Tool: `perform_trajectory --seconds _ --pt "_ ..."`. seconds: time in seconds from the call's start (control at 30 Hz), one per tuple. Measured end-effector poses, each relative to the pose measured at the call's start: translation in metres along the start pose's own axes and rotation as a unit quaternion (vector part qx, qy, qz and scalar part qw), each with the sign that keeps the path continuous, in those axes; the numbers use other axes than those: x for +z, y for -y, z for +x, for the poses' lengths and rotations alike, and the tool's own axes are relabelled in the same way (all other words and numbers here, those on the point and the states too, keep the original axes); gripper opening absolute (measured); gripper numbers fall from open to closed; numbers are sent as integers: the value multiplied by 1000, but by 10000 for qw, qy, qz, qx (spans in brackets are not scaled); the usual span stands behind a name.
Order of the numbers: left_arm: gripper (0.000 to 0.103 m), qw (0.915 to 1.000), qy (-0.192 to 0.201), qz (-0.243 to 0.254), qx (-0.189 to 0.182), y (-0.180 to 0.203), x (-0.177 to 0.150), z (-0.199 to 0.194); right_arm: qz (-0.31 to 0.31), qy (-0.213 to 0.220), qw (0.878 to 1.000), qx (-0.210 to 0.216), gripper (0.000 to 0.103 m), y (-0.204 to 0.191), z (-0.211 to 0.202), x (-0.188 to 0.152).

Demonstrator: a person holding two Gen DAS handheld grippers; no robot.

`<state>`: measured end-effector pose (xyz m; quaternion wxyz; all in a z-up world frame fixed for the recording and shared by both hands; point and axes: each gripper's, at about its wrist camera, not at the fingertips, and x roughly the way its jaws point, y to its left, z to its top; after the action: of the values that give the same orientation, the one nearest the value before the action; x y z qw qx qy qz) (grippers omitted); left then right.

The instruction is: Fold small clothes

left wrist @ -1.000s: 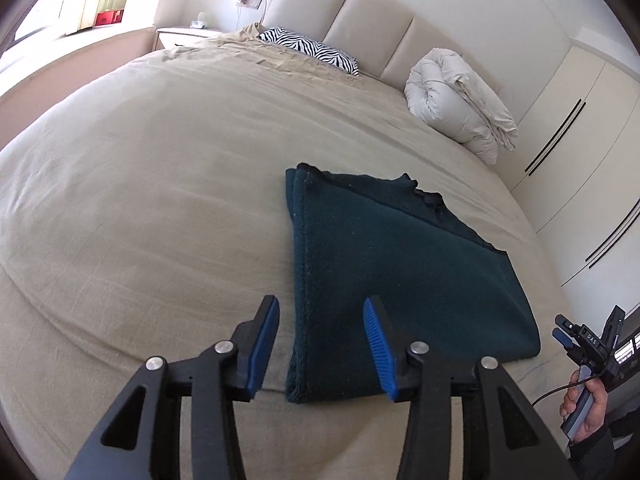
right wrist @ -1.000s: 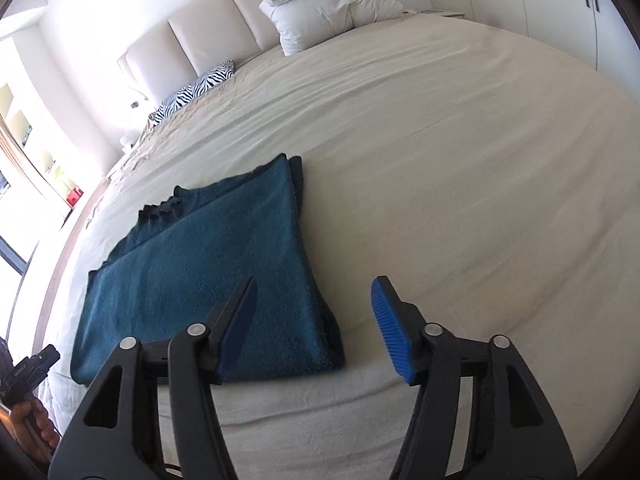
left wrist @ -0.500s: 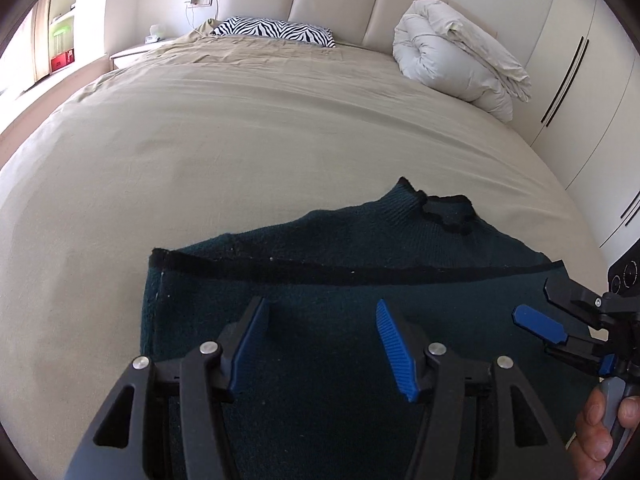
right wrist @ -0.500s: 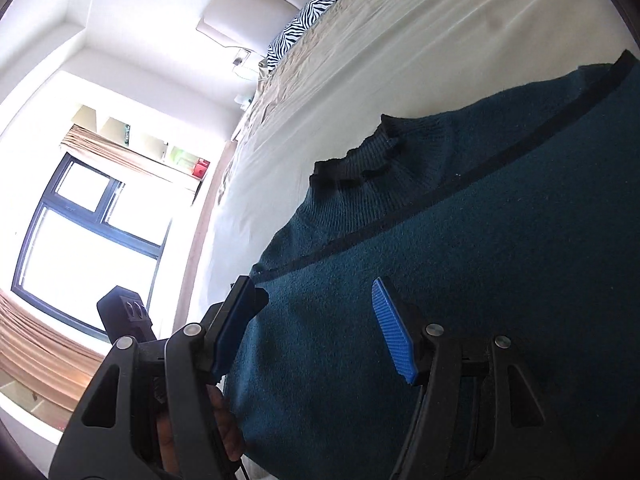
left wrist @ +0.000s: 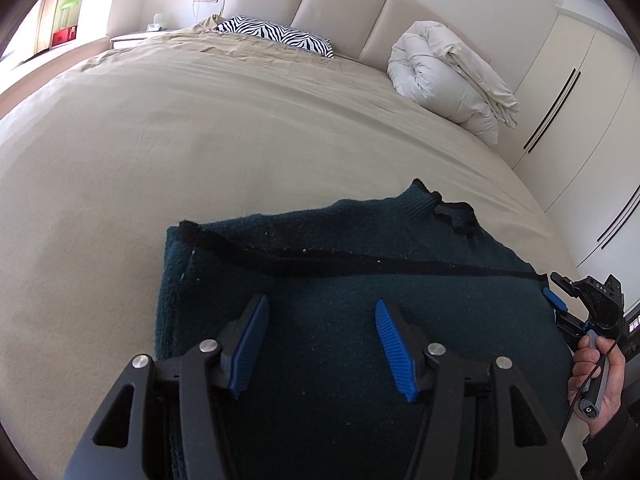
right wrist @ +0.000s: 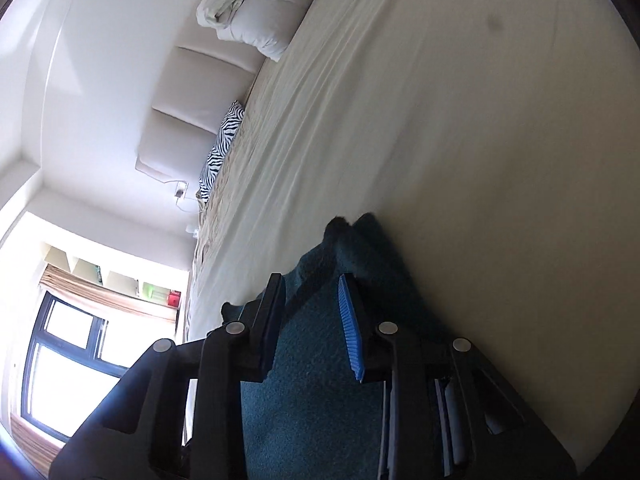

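A dark teal knit sweater (left wrist: 320,280) lies folded on the beige bed (left wrist: 200,140), collar toward the headboard. My left gripper (left wrist: 320,316) is open just above the sweater's near-left part, holding nothing. My right gripper (left wrist: 556,300) shows at the sweater's right edge in the left wrist view. In the right wrist view it (right wrist: 312,296) is rolled sideways, jaws partly closed around a raised edge of the sweater (right wrist: 312,380); whether the pads (right wrist: 348,320) pinch the cloth is unclear.
A rolled white duvet (left wrist: 452,76) and a zebra-print pillow (left wrist: 276,36) lie at the padded headboard (left wrist: 344,4). White wardrobe doors (left wrist: 580,120) stand to the right. A window (right wrist: 72,364) and shelves are to the left.
Both grippers moved in from the bed's foot over the sweater. The right gripper rolled sideways, went to the sweater's right edge, and its jaws narrowed around the cloth.
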<state>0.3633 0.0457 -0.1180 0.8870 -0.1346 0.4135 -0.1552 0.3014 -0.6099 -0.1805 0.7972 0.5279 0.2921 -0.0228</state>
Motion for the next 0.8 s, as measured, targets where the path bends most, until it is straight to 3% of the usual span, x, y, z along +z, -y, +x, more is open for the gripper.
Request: perform_trajectory --seconds 0.07,0.1,0.17,0.23,0.3,0.33,0.43,0.5,0.53,0.6,0.67,0.8 --pt "60 10000 -47 -21 33 2 2 -3 326 222 9992 -43 28 10 -20 4" --pt "60 9999 -81 -22 120 6 2 -8 356 332 9985 -263 32 7 -31 2" --pt "60 9999 -101 -58 65 18 -3 -24 80 289 9994 -159 32 -11 -47 -12" --pt "60 9995 -171 -4 -269 39 -18 -43 -266 -151 9992 262 32 -38 -52 -40" --pt "70 9985 -108 180 -512 63 -40 -63 -690 -807 9926 592 34 -69 -50 -83" --pt "74 9978 -143 297 -577 74 -54 -69 -899 -1104 9871 732 41 -83 -46 -109" --pt "77 9970 -415 575 -319 85 -88 -64 -1158 -1884 9708 927 47 -93 -25 -173" --pt "71 9974 -528 439 -215 71 -103 -56 -1165 -2110 9679 713 45 -80 -14 -195" --pt "70 9977 -416 448 -287 66 -107 -59 -1134 -2075 9691 708 32 -71 -12 -197" --pt "67 9972 -497 502 -245 65 -106 -61 -980 -1929 9725 863 24 -47 -21 -184" --pt "67 9968 -565 527 -214 66 -105 -61 -553 -1537 9829 848 23 -25 -39 -158" --pt "67 9967 -505 617 -132 67 -110 -61 132 -482 9980 376 23 18 -90 -104"
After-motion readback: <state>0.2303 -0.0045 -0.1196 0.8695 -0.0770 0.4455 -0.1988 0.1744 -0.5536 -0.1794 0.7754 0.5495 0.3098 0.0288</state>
